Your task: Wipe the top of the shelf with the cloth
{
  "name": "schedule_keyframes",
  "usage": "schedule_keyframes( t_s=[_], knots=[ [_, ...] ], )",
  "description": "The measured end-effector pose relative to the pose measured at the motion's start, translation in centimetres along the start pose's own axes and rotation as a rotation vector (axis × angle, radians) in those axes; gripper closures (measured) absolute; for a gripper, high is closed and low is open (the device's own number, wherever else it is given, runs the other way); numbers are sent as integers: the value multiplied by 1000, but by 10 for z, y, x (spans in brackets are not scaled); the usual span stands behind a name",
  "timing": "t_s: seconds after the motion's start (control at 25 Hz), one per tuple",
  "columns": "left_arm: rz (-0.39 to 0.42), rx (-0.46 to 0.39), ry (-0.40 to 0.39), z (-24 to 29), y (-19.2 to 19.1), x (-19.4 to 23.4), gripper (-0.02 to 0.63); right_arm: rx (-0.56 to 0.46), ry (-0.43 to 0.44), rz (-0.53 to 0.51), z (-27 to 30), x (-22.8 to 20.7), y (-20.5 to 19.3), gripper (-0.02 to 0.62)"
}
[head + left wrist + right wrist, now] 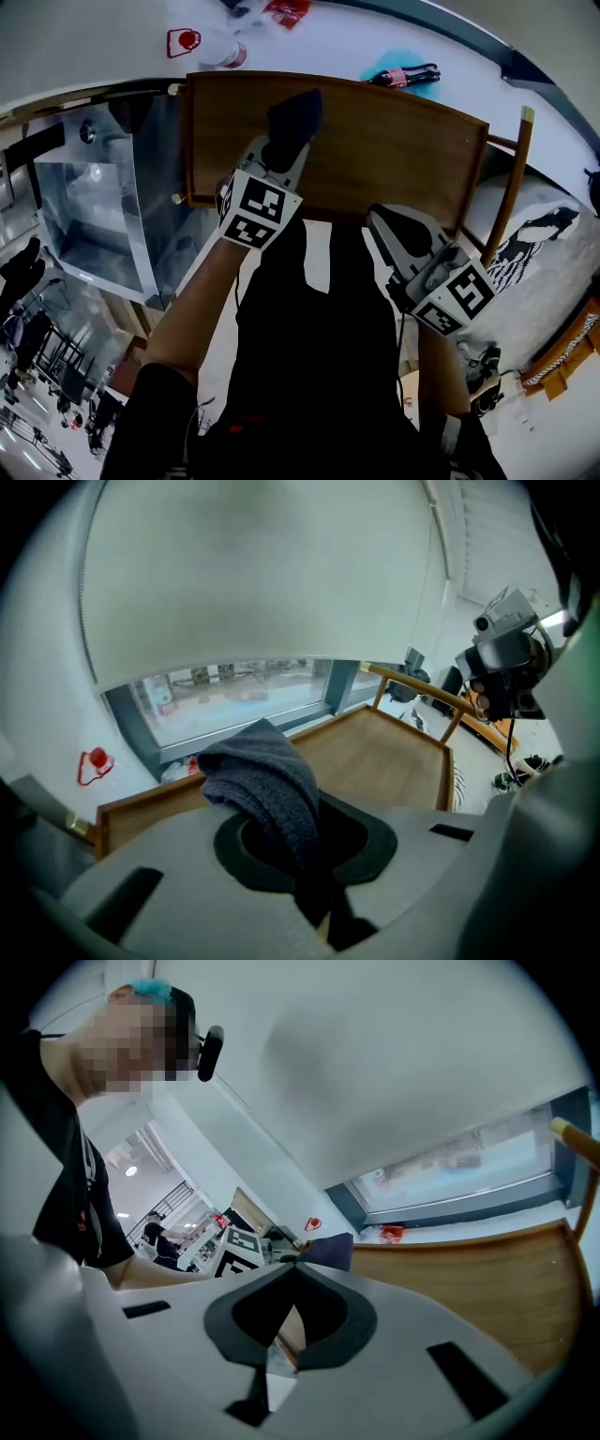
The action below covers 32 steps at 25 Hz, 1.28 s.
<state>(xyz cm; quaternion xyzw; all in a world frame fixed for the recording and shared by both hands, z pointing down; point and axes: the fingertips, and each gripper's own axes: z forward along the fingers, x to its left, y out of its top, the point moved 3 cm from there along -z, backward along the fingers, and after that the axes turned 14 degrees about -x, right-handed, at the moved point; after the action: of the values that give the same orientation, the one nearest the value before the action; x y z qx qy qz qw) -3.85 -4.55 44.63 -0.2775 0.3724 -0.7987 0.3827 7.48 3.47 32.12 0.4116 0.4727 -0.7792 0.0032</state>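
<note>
Standing at the shelf's near edge, the person holds both tools out over the wood. The right hand-held gripper [382,223] hangs just above the near edge, toward the right corner. Its own view shows its jaws drawn together with nothing between them, so it plays no part in the wiping at this moment. Further in, the left hand-held gripper [278,159] reaches over the left half of the shelf [394,141] and is clamped on the cloth [292,120]. This is a dark, folded bunch whose free end sticks out past the jaws toward the far edge. In the left gripper view the cloth [267,780] rises thickly from between the jaws, with the bare wooden top [394,752] and its raised rim spreading beyond it. Whether the fabric is pressed onto the wood or held just above it cannot be told from any view. The wood looks evenly coloured all over, with no streak or damp patch to mark a wiped part. Judging by where the cloth is, the wiping seems to be at an early or middle stage. The whole right half and the strip along the far edge look like ground yet to be covered. Past the far edge a bottle [403,75] lies on the pale surface behind the shelf.
</note>
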Motion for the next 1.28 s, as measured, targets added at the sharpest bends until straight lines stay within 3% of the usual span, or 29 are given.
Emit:
schedule_keyframes(
  t_s=[0.36, 0.64, 0.84, 1.28],
  knots=[
    [-63, 44, 130, -73, -54, 83, 555, 97, 60, 0, 76, 39, -30, 594],
    [-39, 96, 185, -97, -79, 121, 555, 131, 85, 0, 113, 52, -42, 594],
    [-15, 141, 210, -99, -92, 134, 555, 146, 87, 3, 121, 53, -46, 594],
    [3, 178, 163, -80, -98, 119, 555, 141, 67, 16, 112, 43, -48, 594]
  ],
)
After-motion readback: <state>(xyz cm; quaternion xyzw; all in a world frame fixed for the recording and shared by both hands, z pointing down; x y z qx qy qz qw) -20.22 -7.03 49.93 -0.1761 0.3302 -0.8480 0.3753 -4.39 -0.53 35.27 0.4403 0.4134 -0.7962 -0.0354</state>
